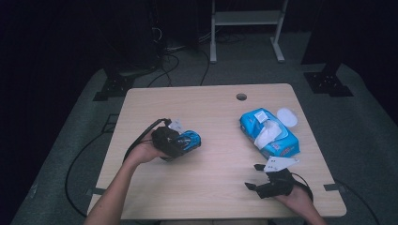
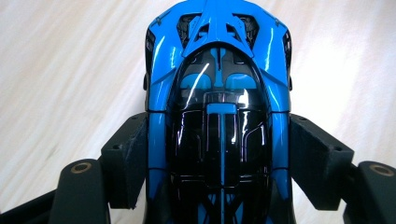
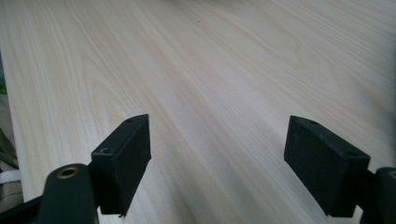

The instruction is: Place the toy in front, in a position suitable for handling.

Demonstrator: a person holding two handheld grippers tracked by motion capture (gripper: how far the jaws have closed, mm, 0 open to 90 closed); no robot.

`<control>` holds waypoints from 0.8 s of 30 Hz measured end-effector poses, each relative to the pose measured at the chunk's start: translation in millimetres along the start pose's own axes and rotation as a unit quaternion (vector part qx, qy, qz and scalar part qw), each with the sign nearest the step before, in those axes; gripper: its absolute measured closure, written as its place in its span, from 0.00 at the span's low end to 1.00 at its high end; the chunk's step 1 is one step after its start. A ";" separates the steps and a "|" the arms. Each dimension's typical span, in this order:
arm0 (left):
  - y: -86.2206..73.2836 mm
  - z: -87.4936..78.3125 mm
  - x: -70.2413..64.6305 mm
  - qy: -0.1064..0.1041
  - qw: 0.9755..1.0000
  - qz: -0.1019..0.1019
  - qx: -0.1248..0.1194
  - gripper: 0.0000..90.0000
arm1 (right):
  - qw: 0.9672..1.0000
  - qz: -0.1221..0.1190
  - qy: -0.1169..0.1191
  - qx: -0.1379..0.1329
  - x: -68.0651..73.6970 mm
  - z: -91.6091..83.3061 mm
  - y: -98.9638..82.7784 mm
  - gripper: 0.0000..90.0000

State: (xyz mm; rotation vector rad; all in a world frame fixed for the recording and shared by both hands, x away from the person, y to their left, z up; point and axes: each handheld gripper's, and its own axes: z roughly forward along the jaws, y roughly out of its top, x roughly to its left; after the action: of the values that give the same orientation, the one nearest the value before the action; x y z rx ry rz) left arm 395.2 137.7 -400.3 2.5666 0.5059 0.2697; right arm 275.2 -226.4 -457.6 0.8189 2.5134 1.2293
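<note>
A glossy blue and black toy car (image 2: 219, 107) sits between my left gripper's (image 2: 219, 158) jaws, whose pads press on both its sides; it is held above the wooden table. From above, the same car (image 1: 190, 139) pokes out to the right of the left gripper (image 1: 180, 143) at the table's left middle. My right gripper (image 3: 217, 158) stands open with nothing between its jaws, low over bare wood. In the high view the right gripper (image 1: 253, 177) is near the front right edge, pointing left.
A blue pack of wet wipes (image 1: 270, 133) with a tissue pulled up lies at the right, its round white lid (image 1: 287, 116) flipped open behind. The table (image 1: 211, 108) has a cable hole (image 1: 241, 97) near the back edge. Cables trail off the left side.
</note>
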 end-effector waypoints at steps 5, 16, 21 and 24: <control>13.1 13.5 -16.3 -0.017 1.000 0.014 -0.002 0.31 | 1.000 0.006 -0.005 -0.004 -3.3 -4.5 -2.1 0.24; 30.2 32.8 -44.6 -0.044 0.998 0.048 0.004 0.31 | 1.000 0.005 -0.007 -0.004 -4.1 -4.9 -2.7 0.24; 33.8 43.9 -54.1 -0.056 0.997 0.057 0.010 0.31 | 1.000 0.006 -0.007 -0.002 -5.0 -4.4 -3.0 0.24; 34.8 48.9 -57.4 -0.062 0.996 0.059 0.012 0.31 | 1.000 0.006 -0.008 -0.002 -5.5 -4.5 -3.2 0.24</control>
State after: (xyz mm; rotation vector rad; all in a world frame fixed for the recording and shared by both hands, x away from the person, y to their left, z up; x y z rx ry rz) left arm 367.1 65.1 -429.3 2.6209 0.3144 0.1443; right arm 276.6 -234.0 -457.5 0.8414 2.4970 1.2265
